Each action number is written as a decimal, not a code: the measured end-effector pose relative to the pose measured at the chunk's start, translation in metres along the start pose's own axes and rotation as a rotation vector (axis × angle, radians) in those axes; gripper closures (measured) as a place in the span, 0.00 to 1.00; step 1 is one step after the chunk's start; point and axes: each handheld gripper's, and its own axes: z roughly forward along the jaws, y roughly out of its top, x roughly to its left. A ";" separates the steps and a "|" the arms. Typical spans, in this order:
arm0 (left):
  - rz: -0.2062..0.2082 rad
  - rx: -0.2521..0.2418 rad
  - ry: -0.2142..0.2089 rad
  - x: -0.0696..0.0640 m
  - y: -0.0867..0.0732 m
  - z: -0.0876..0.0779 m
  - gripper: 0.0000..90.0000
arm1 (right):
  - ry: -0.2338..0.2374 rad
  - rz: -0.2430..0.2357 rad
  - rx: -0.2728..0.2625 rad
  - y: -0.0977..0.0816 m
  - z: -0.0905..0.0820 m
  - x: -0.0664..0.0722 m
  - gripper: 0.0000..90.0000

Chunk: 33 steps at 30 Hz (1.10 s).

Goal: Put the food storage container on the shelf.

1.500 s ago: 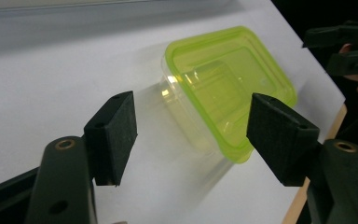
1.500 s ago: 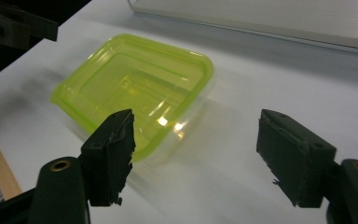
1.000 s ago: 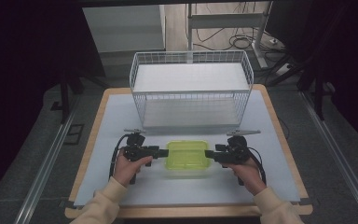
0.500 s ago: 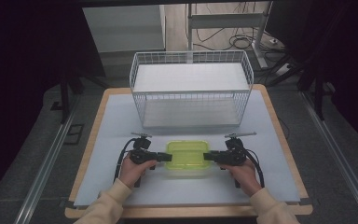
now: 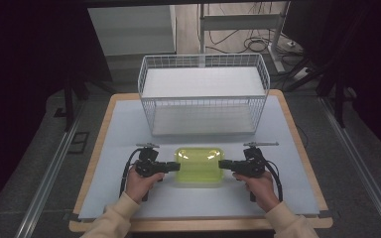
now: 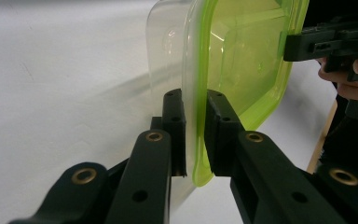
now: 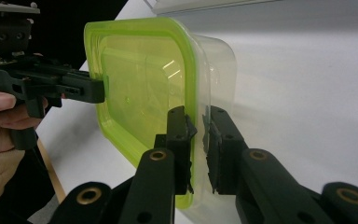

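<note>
Both grippers' jaws have just closed on the unlabelled green-lidded container [image 5: 199, 165].

Lime-green lid [image 5: 199, 163] on clear container [image 7: 216, 70], white wire basket [image 5: 203, 94], black tools.

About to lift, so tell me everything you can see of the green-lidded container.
The container is a clear plastic tub with rounded corners and a translucent yellow-green lid, shut, looking empty. It sits flat on the white table, in front of the wire basket. The left gripper and right gripper pinch opposite lid rims.
</note>
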 end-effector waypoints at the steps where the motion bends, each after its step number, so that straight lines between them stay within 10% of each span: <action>1: 0.000 0.000 0.000 0.000 0.000 0.000 0.89 | 0.001 0.000 -0.002 0.000 -0.001 0.000 0.89; 33: 0.076 -0.092 0.028 -0.027 0.012 -0.022 0.89 | -0.014 -0.114 -0.097 0.014 -0.022 0.022 0.90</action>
